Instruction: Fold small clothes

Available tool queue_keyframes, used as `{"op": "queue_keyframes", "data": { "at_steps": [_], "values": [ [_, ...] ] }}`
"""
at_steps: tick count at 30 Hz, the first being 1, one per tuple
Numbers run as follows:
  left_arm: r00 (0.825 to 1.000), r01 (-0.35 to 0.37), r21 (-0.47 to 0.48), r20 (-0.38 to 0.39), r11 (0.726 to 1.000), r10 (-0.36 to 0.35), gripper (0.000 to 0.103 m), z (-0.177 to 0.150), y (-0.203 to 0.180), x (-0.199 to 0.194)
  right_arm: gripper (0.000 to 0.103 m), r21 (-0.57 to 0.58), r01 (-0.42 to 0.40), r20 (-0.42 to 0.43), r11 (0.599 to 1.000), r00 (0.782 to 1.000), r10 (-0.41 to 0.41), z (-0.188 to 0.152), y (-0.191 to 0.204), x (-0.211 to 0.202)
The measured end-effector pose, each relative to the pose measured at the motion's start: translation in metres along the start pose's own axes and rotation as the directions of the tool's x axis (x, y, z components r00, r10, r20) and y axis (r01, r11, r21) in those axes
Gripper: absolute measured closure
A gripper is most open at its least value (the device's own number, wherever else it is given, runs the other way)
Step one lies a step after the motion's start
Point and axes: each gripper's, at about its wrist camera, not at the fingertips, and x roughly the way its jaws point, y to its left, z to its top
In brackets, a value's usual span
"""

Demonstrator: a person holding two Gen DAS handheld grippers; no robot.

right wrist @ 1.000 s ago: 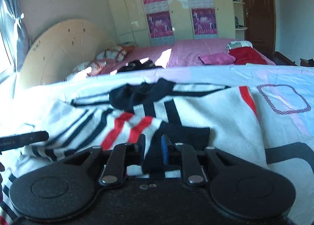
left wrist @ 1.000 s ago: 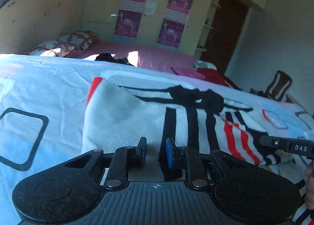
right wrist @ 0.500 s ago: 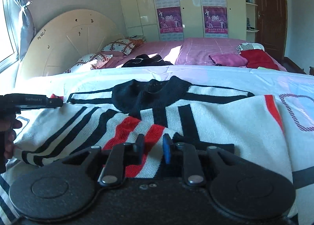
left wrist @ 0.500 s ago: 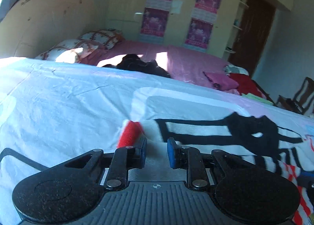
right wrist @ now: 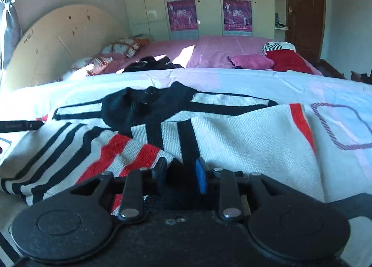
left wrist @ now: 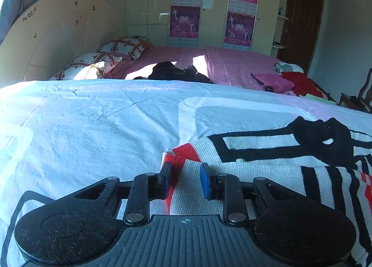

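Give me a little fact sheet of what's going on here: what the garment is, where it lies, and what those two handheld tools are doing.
garment: white knit sweater with black and red stripes and a black collar
where it lies: spread on a pale printed bedsheet
left gripper: over the sweater's red-edged corner, fingers opening, fabric between them
right gripper: over a dark striped edge, fingers opening, fabric between them
background: pink bed with pillows and other clothes

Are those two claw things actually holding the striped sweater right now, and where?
Barely. Both are opening, letting go. The left gripper has the striped sweater's red-trimmed edge between its fingers; the right gripper straddles a black-striped fold.
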Motion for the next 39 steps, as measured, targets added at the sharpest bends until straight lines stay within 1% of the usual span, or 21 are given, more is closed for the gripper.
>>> {"op": "queue_keyframes", "data": {
  "at_steps": [1,2,4,5,6,8,9,11,12,13,15,16,18,20,22,24,27,30,34,37,39],
  "values": [
    [1.000,0.006,-0.013,0.008,1.000,-0.006,0.067,0.001,0.001,-0.006,0.076,0.026,-0.007,-0.005,1.000,1.000,0.007,0.002,-0.005,-0.005],
    [0.999,0.012,-0.017,0.036,1.000,-0.012,0.046,0.002,0.001,-0.020,0.075,0.042,-0.013,0.018,0.999,1.000,0.012,0.003,-0.008,-0.015],
    [0.994,-0.015,0.039,0.109,0.999,0.010,0.021,-0.007,-0.006,-0.046,0.072,0.036,-0.019,0.086,0.999,0.996,0.016,-0.002,-0.013,-0.036],
    [0.992,-0.024,0.095,0.124,0.995,0.012,0.019,-0.015,-0.013,-0.056,0.072,0.022,-0.004,0.071,1.000,0.997,0.002,-0.007,-0.016,-0.036],
    [0.995,-0.021,0.152,0.098,0.988,0.007,0.019,-0.021,-0.020,-0.057,0.073,0.000,0.033,-0.006,0.999,0.999,-0.033,-0.012,-0.017,-0.026],
    [0.999,-0.036,0.232,0.006,0.972,0.036,0.019,-0.037,-0.032,-0.049,0.074,-0.044,0.039,0.009,0.998,0.999,-0.039,-0.018,-0.016,-0.027],
    [0.999,-0.051,0.229,0.031,0.972,0.045,0.019,-0.044,-0.033,-0.053,0.074,-0.043,0.037,0.012,0.998,0.999,-0.037,-0.018,-0.015,-0.032],
    [0.997,-0.069,0.177,0.054,0.982,0.060,0.020,-0.043,-0.030,-0.073,0.074,-0.039,0.014,0.070,0.999,0.997,-0.011,-0.018,-0.016,-0.050],
    [0.995,-0.049,0.147,0.090,0.988,0.036,0.019,-0.046,-0.029,-0.085,0.073,-0.044,-0.001,0.098,0.999,0.995,0.005,-0.020,-0.017,-0.058],
    [0.995,-0.024,0.148,0.098,0.989,0.010,0.019,-0.050,-0.031,-0.093,0.072,-0.054,-0.005,0.091,0.999,0.996,0.010,-0.024,-0.018,-0.059],
    [0.998,-0.056,0.233,0.003,0.971,0.057,0.019,-0.060,-0.044,-0.081,0.070,-0.083,0.017,-0.028,0.996,0.999,-0.020,-0.030,-0.019,-0.038],
    [0.998,-0.063,0.206,0.013,0.976,0.062,0.019,-0.064,-0.043,-0.081,0.069,-0.065,0.006,-0.010,0.998,1.000,-0.006,-0.029,-0.022,-0.039],
    [0.998,-0.058,0.113,-0.024,0.992,0.061,0.019,-0.059,-0.036,-0.087,0.069,-0.016,-0.019,-0.043,1.000,0.999,0.019,-0.018,-0.028,-0.046],
    [0.998,-0.071,0.101,0.009,0.992,0.070,0.019,-0.063,-0.035,-0.110,0.067,-0.003,-0.048,0.015,0.999,0.999,0.048,-0.017,-0.036,-0.067],
    [0.997,-0.072,0.118,0.021,0.990,0.070,0.019,-0.075,-0.036,-0.133,0.064,-0.038,-0.031,0.058,0.999,0.998,0.033,-0.026,-0.044,-0.092],
    [0.996,-0.093,0.137,0.026,0.986,0.091,0.018,-0.094,-0.033,-0.157,0.063,-0.037,-0.021,0.058,0.999,0.998,0.023,-0.038,-0.055,-0.111],
    [0.994,-0.105,0.135,-0.021,0.985,0.109,0.014,-0.125,-0.025,-0.188,0.058,0.047,-0.013,0.040,0.999,0.999,0.011,-0.063,-0.081,-0.147],
    [0.994,-0.018,0.088,-0.109,0.996,0.028,0.014,-0.161,-0.016,-0.214,0.058,0.147,-0.020,0.010,0.989,1.000,0.019,-0.093,-0.104,-0.183],
    [0.988,0.088,-0.006,-0.128,0.996,-0.088,0.015,-0.190,-0.001,-0.250,0.057,0.293,-0.068,-0.035,0.954,0.996,0.081,-0.141,-0.121,-0.226],
    [0.969,0.201,-0.069,-0.134,0.977,-0.209,0.026,-0.203,0.012,-0.269,0.060,0.405,-0.106,-0.068,0.908,0.987,0.145,-0.175,-0.120,-0.249],
    [0.944,0.282,-0.117,-0.143,0.952,-0.297,0.030,-0.212,0.021,-0.280,0.067,0.483,-0.146,-0.075,0.863,0.976,0.206,-0.195,-0.117,-0.259]
  ]
}}
